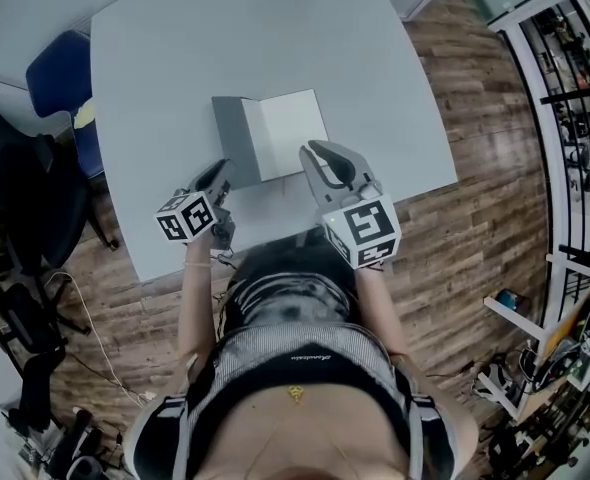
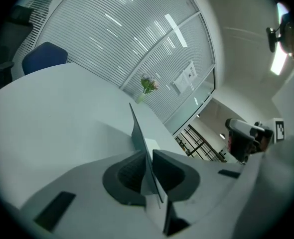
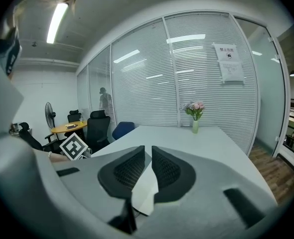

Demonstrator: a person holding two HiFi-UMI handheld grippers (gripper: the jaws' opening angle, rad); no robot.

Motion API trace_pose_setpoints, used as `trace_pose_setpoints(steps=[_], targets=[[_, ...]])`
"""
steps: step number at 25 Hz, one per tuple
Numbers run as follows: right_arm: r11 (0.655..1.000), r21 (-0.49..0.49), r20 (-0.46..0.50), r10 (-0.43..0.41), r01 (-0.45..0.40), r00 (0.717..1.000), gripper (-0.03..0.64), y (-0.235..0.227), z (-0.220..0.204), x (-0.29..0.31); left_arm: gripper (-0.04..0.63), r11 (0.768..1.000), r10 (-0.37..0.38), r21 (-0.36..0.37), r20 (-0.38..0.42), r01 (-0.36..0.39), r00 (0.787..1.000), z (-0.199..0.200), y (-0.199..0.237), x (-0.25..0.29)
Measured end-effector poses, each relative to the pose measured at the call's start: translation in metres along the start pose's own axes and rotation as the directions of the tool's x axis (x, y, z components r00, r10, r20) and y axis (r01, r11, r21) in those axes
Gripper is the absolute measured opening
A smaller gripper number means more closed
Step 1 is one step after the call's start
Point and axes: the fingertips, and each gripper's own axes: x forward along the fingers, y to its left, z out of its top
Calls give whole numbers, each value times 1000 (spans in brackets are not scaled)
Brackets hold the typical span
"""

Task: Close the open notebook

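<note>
The open notebook (image 1: 275, 133) lies near the front of the pale table (image 1: 175, 58), grey cover at left, white page (image 1: 295, 128) at right. My left gripper (image 1: 220, 174) sits at the cover's near left corner. In the left gripper view its jaws (image 2: 147, 166) are shut on the thin grey cover (image 2: 138, 131), seen edge-on and rising between the pads. My right gripper (image 1: 316, 154) is at the white page's near right corner. In the right gripper view its jaws (image 3: 148, 166) are closed on the white page (image 3: 147, 189).
A blue chair (image 1: 55, 73) and black office chairs (image 1: 15, 198) stand left of the table. A vase of flowers (image 3: 195, 117) stands at the table's far end by the glass wall. Shelving (image 1: 575, 98) and clutter line the right side over wood flooring.
</note>
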Motion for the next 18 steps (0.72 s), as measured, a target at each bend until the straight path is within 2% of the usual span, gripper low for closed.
trace_pose_setpoints(steps=[18], targets=[[999, 32, 45, -14, 12, 999, 41, -59, 2, -23, 25, 999, -15, 36, 17, 14, 1000, 11, -48, 26]])
